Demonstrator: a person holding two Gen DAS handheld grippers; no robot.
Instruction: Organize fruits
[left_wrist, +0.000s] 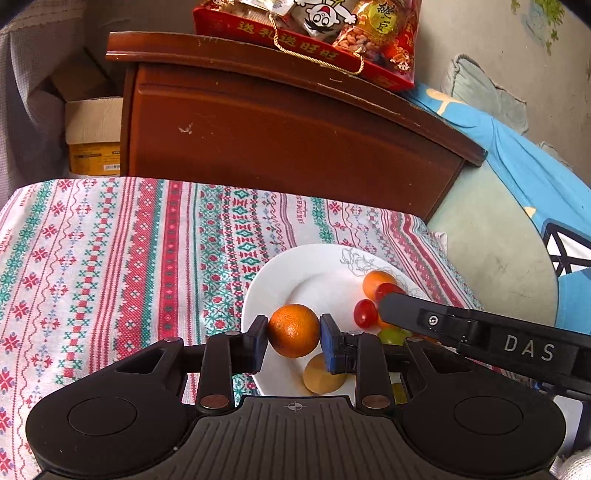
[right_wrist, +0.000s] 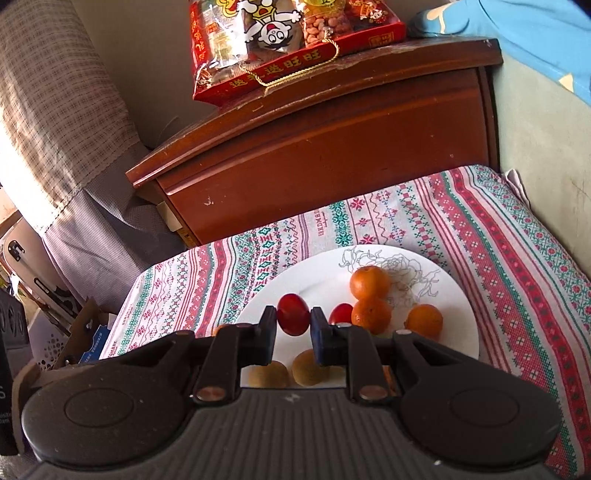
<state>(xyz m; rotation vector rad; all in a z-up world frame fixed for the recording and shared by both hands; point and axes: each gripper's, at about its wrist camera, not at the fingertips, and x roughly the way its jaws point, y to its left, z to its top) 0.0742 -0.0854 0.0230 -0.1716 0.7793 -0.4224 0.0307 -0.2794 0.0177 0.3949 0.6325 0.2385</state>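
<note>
My left gripper (left_wrist: 293, 338) is shut on a small orange (left_wrist: 293, 330) and holds it above the near edge of a white plate (left_wrist: 280, 273). My right gripper (right_wrist: 293, 325) is shut on a red cherry tomato (right_wrist: 293, 318) above the same plate (right_wrist: 458, 295). The right gripper's finger (left_wrist: 406, 310) reaches in from the right in the left wrist view. On the plate lie three small oranges (right_wrist: 370, 282), another red tomato (right_wrist: 340, 314), brown-yellow fruits (right_wrist: 308, 367) and a green grape (left_wrist: 391, 336).
The plate sits on a table covered by a red, green and white patterned cloth (left_wrist: 110, 258). A brown wooden cabinet (left_wrist: 277, 129) stands behind it with a red snack box (left_wrist: 306, 33) on top. A blue and green bedspread (left_wrist: 517, 192) lies to the right.
</note>
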